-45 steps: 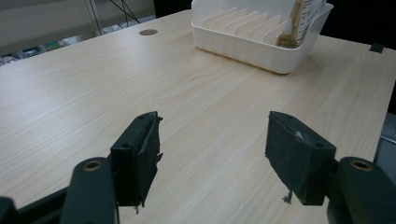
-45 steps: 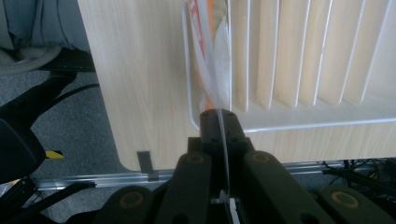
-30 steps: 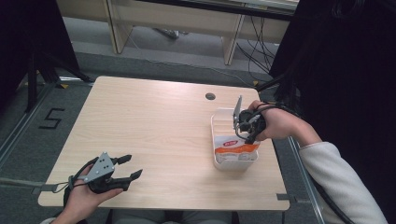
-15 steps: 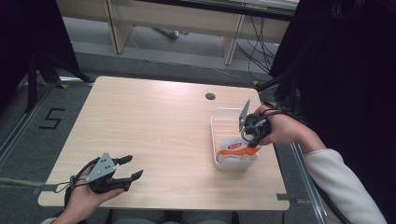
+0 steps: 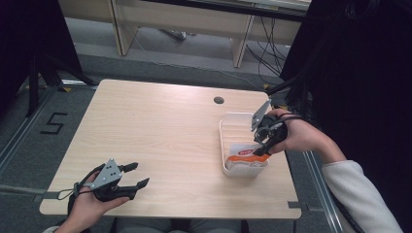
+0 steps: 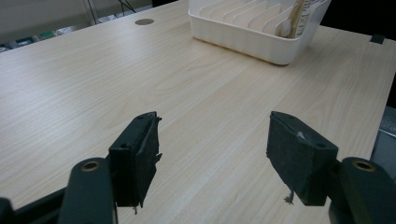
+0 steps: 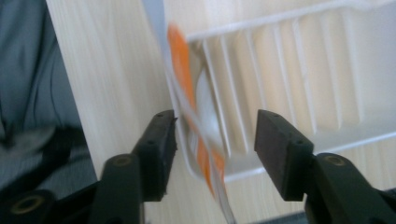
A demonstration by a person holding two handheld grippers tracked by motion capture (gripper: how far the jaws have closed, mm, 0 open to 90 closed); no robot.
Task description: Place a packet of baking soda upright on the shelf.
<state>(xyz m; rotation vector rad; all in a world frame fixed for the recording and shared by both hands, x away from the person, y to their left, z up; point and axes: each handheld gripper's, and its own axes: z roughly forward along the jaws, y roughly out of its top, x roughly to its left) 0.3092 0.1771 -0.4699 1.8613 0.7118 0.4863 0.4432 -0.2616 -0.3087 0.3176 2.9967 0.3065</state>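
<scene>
Wooden table (image 5: pixel 160 131): orange packet (image 7: pixel 198 135) in white rack (image 5: pixel 238 127), between right gripper (image 7: pixel 215 140) parted jaws.

floor mark (image 5: pixel 52 124) — reads "5" | packet (image 5: pixel 245 156) label — print too blurred to read

Motion blur smears the orange-and-white packet (image 7: pixel 198 135) in the right gripper view — its print unreadable; the white rack (image 6: pixel 243 28) is cut off at the left gripper view's top edge.
</scene>
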